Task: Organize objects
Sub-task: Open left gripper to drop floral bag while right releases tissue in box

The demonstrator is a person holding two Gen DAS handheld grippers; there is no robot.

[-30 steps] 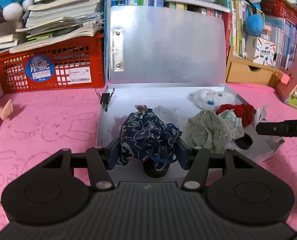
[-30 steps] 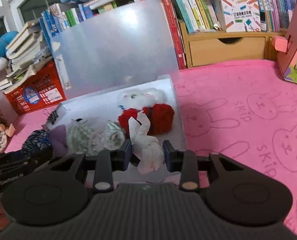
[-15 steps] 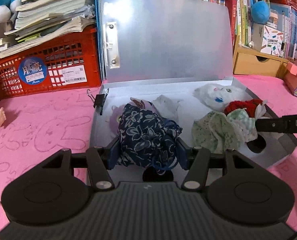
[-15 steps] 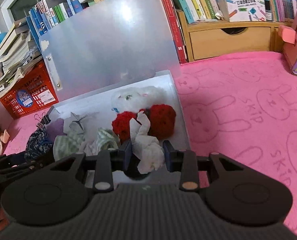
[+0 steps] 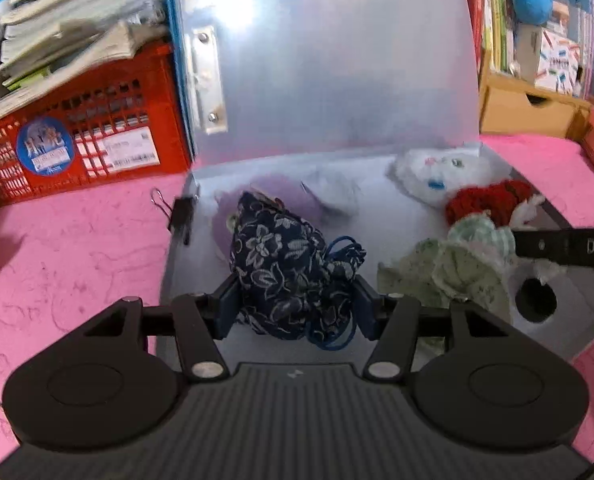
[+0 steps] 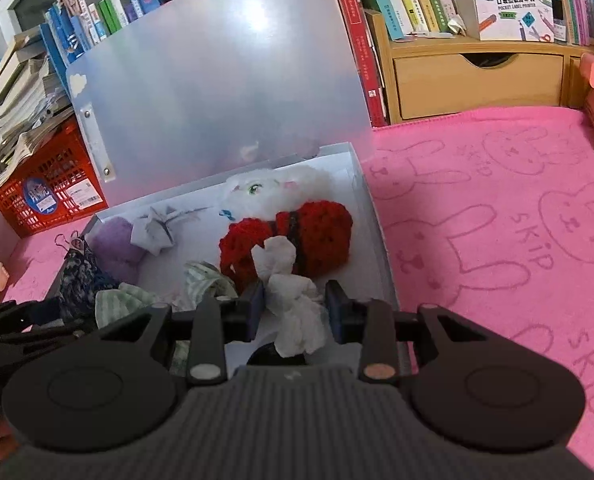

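**Both grippers loaded over open case**

Change since the previous frames: both cameras now sit closer to the case [image 5: 569, 332], whose upright lid fills more of each view; both grips are unchanged.

Left to right: the left gripper [image 5: 297, 306] has its jaws closed on a navy floral pouch [image 5: 285, 264], held over the case's left half, long axis running away from the camera, drawstring loop hanging nearest. The right gripper [image 6: 295, 306] has its jaws clamped on a crumpled white tissue [image 6: 293, 300], upright, over the case's near right corner.

Surroundings: pink rabbit-print tabletop [image 6: 497, 240], red crate [image 5: 81, 140] of books at left, bookshelves behind.
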